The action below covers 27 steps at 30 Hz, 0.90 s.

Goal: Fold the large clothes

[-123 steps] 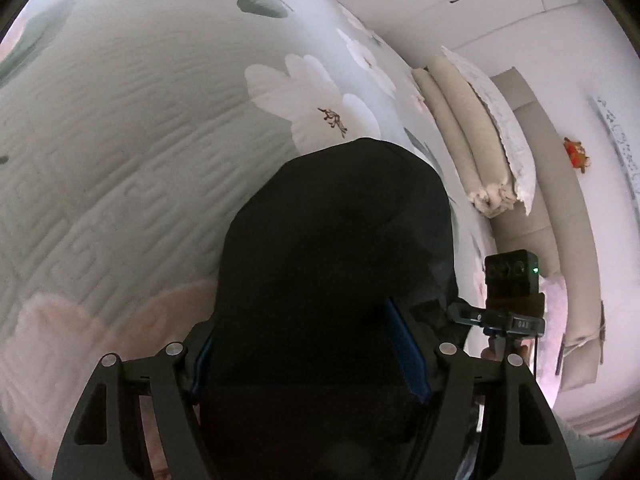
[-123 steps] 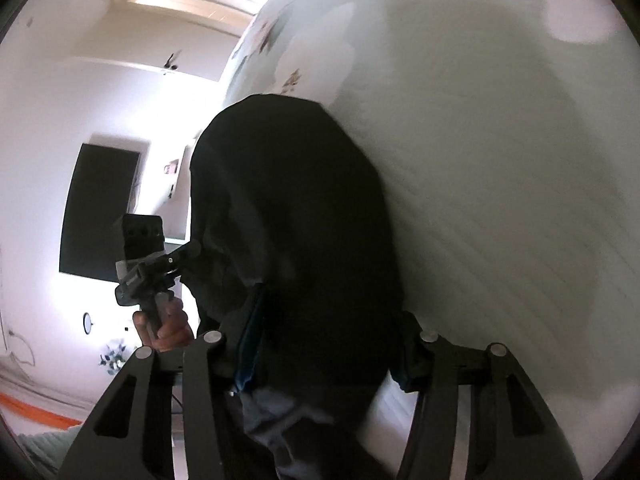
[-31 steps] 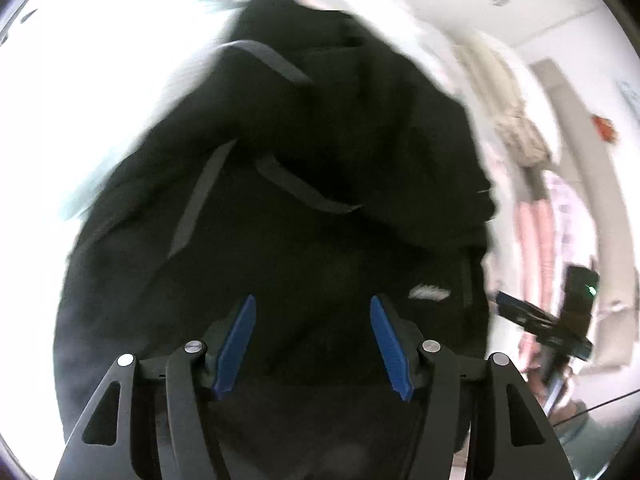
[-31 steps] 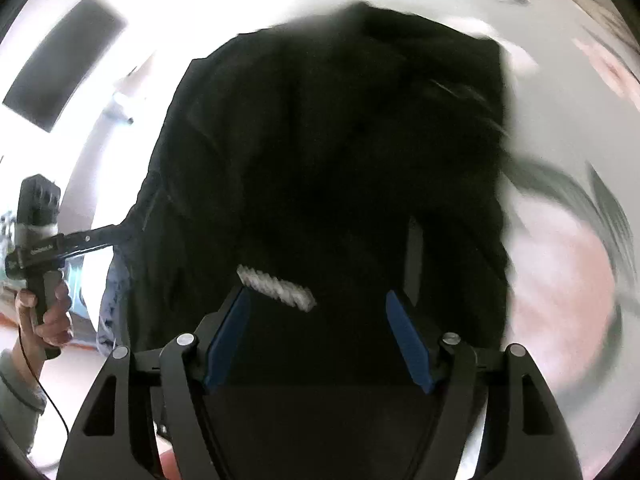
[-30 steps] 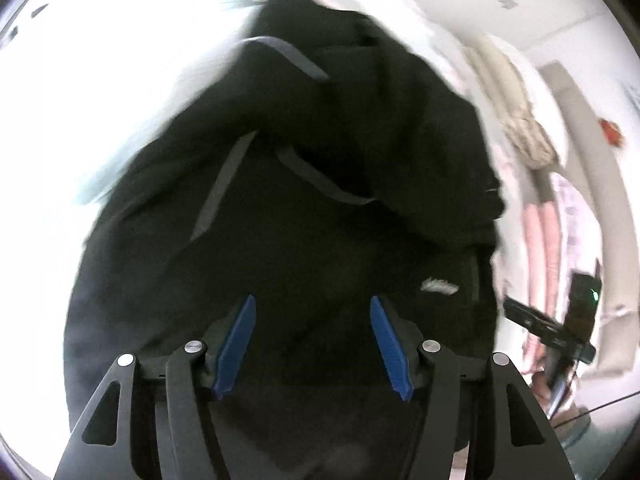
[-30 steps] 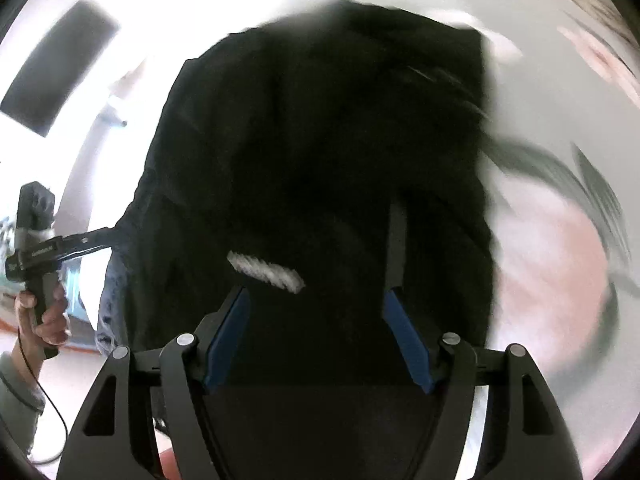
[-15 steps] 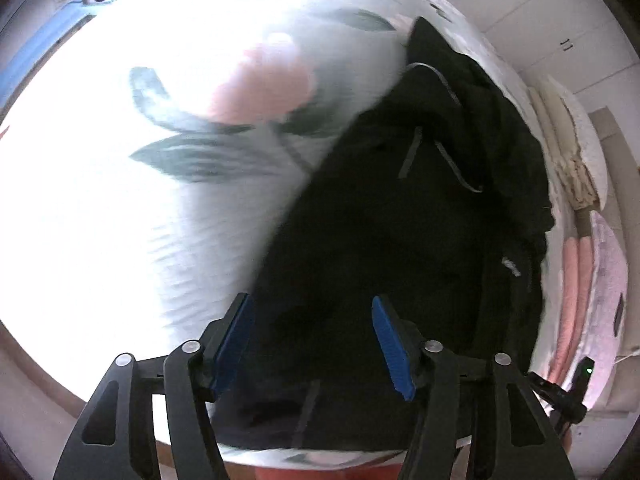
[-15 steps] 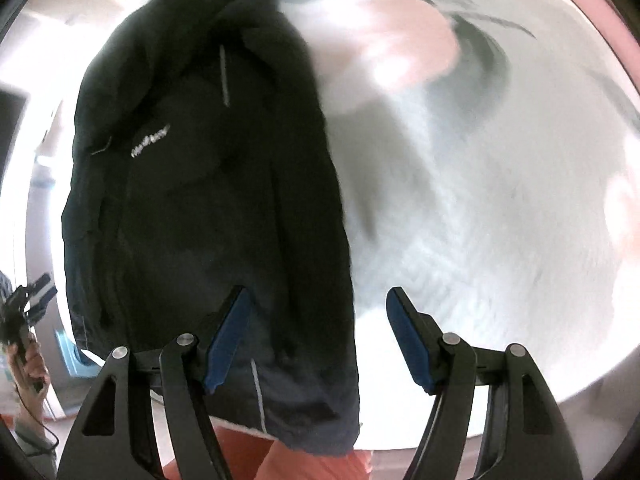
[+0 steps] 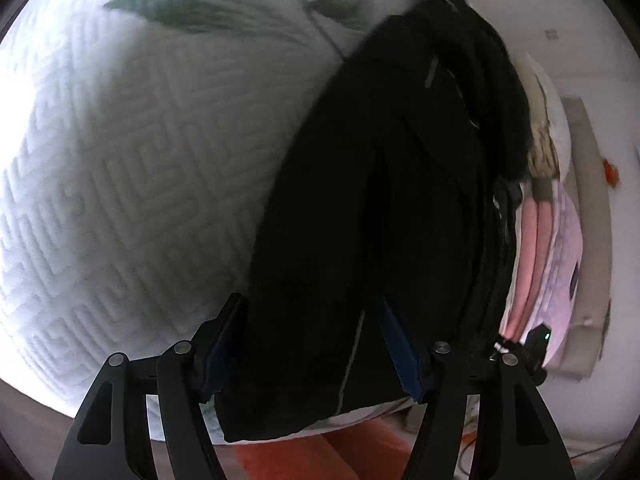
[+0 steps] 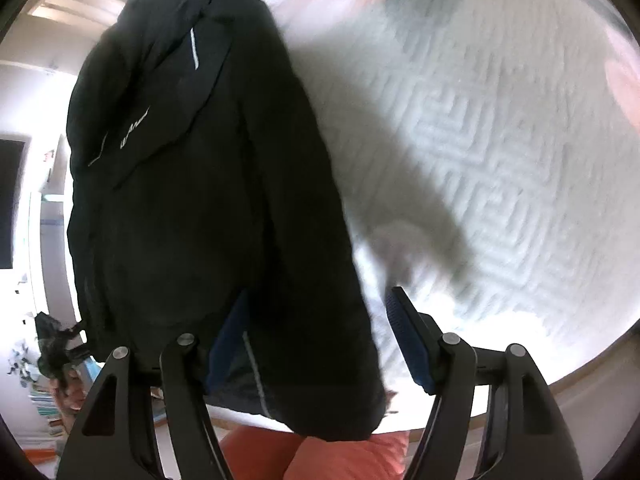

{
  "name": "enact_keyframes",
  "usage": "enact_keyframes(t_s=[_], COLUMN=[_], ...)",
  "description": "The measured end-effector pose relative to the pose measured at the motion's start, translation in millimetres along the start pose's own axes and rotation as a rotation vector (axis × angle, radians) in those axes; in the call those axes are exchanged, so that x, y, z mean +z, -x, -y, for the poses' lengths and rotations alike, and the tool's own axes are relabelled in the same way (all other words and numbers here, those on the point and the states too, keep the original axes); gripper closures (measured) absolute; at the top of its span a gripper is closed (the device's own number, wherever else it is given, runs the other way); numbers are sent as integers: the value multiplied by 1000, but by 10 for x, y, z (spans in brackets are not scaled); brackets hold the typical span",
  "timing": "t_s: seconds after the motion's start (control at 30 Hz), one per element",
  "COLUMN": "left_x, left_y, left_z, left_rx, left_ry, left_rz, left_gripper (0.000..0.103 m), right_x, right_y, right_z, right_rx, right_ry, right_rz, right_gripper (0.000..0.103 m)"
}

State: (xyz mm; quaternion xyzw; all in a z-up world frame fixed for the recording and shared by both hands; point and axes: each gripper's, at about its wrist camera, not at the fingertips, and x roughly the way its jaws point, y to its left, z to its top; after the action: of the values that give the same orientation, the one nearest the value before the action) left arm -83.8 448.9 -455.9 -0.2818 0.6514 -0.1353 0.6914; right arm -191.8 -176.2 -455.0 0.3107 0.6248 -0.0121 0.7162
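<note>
A black jacket (image 9: pixel 384 200) lies lengthwise on the quilted bedspread (image 9: pixel 132 168), folded into a long narrow shape, its hem at the near edge of the bed. It also shows in the right wrist view (image 10: pixel 192 184), with grey piping and a small white logo. My left gripper (image 9: pixel 312 344) is open, its blue pads either side of the hem, not closed on it. My right gripper (image 10: pixel 320 340) is open above the hem's right corner; the left pad is partly hidden by cloth.
The bedspread (image 10: pixel 480 140) is pale with pink flowers and green leaves. Rolled beige and pink bedding (image 9: pixel 540 216) lies beyond the jacket. An orange-red surface (image 10: pixel 344 456) shows below the bed edge. A dark screen (image 10: pixel 8 204) hangs on the far wall.
Both grippers let go of the jacket, which now lies on the bed. In the last half second both moved lower and closer to the hem.
</note>
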Motion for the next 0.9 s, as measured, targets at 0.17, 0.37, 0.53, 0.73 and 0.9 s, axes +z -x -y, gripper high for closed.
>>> enact_keyframes(t_s=[0.17,0.37,0.53,0.73,0.9], left_x=[-40,-18,-28,-89,-30], left_y=[-13,-16,-45,-151,36], left_z=[45,-10,-122,179,238], left_rx=[-12,-35,-109,-9,-37], left_ry=[-64,-69,-31,-105,-79], left_rz=[-4,-13,-51,-31,11], left_gripper=[51,71,53,68,93], right_x=[-187,-192,-214,-173,-111], right_y=[-23,12,15,-62,72], right_z=[-97,29,116,-80,-333], right_rx=[24,16,70,14,-14], right_ry=[51,12,-30,37,121], right_rz=[5,1,-11,-31,-38], right_gripper=[51,59,54,51,84])
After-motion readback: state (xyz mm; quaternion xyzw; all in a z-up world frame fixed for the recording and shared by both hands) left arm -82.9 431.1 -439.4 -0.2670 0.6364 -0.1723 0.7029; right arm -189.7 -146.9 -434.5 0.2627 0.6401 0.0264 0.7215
